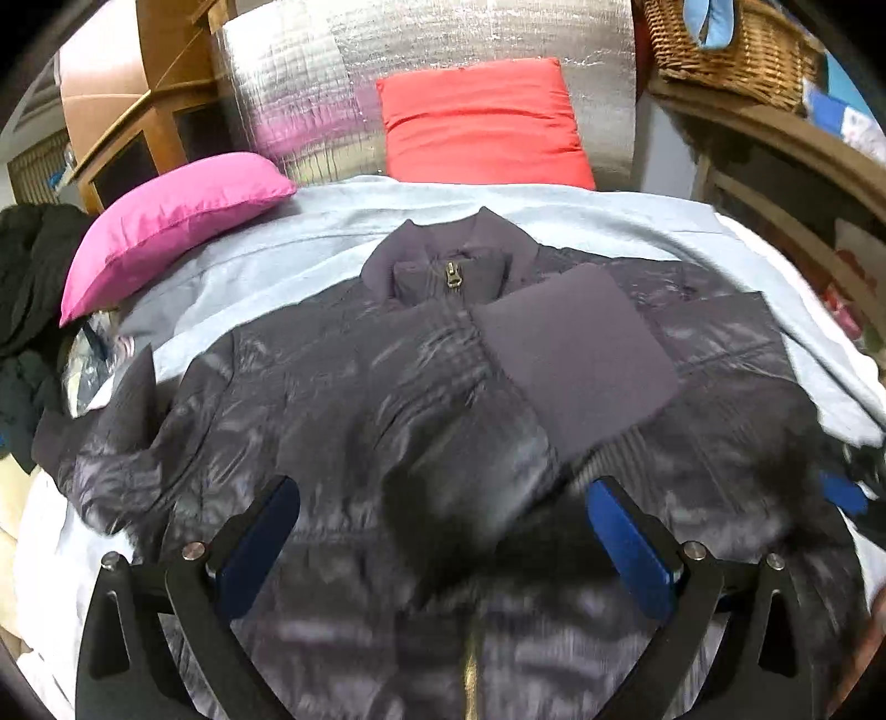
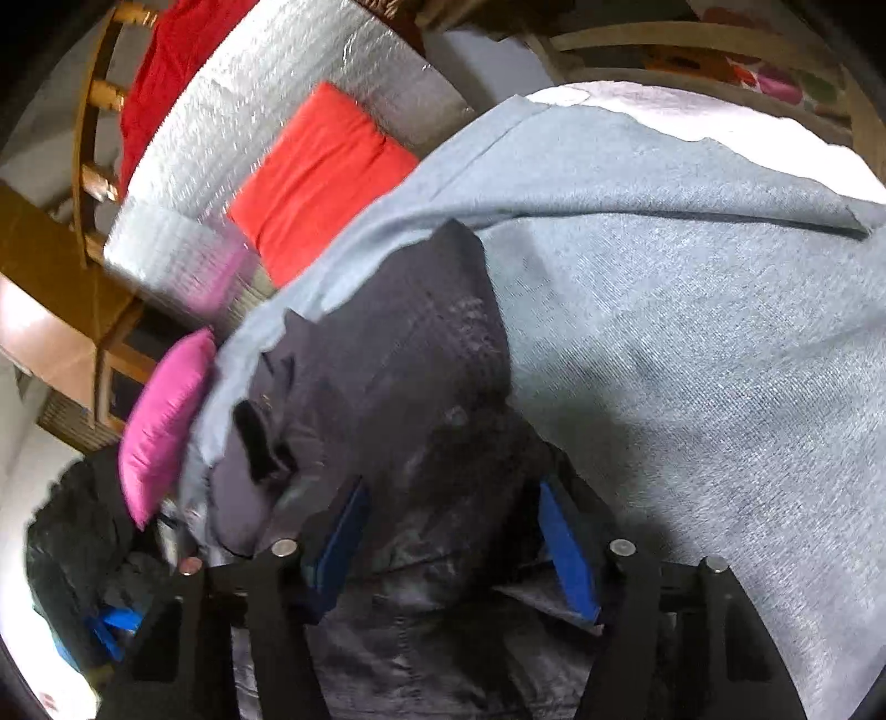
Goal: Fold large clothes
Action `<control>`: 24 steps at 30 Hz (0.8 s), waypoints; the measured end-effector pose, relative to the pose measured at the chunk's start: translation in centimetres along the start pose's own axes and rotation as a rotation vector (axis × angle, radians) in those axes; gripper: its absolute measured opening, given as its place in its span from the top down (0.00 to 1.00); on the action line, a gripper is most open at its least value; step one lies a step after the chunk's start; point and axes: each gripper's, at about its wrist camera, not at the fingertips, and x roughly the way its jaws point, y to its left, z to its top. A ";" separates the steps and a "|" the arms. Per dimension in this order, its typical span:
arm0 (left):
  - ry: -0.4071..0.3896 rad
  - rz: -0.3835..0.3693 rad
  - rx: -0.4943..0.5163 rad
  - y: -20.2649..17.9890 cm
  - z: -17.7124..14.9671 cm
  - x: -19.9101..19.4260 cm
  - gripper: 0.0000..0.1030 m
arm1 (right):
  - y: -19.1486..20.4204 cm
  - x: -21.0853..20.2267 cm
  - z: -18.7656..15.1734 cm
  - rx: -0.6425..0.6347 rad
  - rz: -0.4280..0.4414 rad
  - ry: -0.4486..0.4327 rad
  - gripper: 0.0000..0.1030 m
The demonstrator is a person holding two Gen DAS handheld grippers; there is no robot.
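A dark grey puffer jacket (image 1: 343, 399) lies front up and zipped on a pale blue sheet (image 1: 288, 260), with its collar at the far side. One sleeve is folded across the chest, and its matte cuff (image 1: 576, 354) rests right of the zipper. My left gripper (image 1: 443, 531) hovers over the jacket's lower front, wide open and holding nothing. In the right wrist view the jacket (image 2: 421, 387) bulges up between the blue pads of my right gripper (image 2: 451, 531) at the jacket's side edge. The fabric fills the gap and meets both pads.
A pink pillow (image 1: 171, 221) and a red pillow (image 1: 482, 127) lie at the head of the bed against a silver quilted board. A dark clothes pile (image 1: 27, 288) sits at the left. Wooden furniture (image 1: 803, 183) with a wicker basket (image 1: 731, 44) stands on the right.
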 end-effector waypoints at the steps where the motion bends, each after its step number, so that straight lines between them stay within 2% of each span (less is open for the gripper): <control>1: 0.002 0.018 0.008 -0.3 0.1 0.4 0.00 | 0.0 0.3 0.0 -0.004 -0.009 0.008 0.42; 3: 0.003 0.033 0.013 -0.3 0.1 1.6 0.01 | -1.3 0.0 0.4 0.009 -0.005 0.018 0.43; 5: 0.008 0.019 -0.008 0.6 0.0 1.8 0.15 | -1.7 0.2 0.4 0.012 -0.007 0.024 0.43; 7: 0.020 -0.006 -0.049 2.1 0.2 1.9 0.24 | -1.6 0.4 0.4 0.003 -0.016 0.023 0.43; 13: 0.015 -0.026 -0.255 10.2 1.1 0.0 0.26 | -1.8 0.3 0.5 0.002 -0.018 0.019 0.43; 17: -0.028 0.040 -0.330 15.5 0.4 -2.9 0.26 | -2.1 0.2 0.3 0.010 -0.022 0.013 0.44; 20: -0.025 0.048 -0.375 18.7 -1.3 -4.1 0.26 | -1.9 -0.2 0.1 0.003 -0.043 0.002 0.44; 24: -0.015 0.101 -0.431 23.2 -3.0 -4.6 0.26 | -1.0 -2.1 0.0 -0.021 -0.064 -0.066 0.42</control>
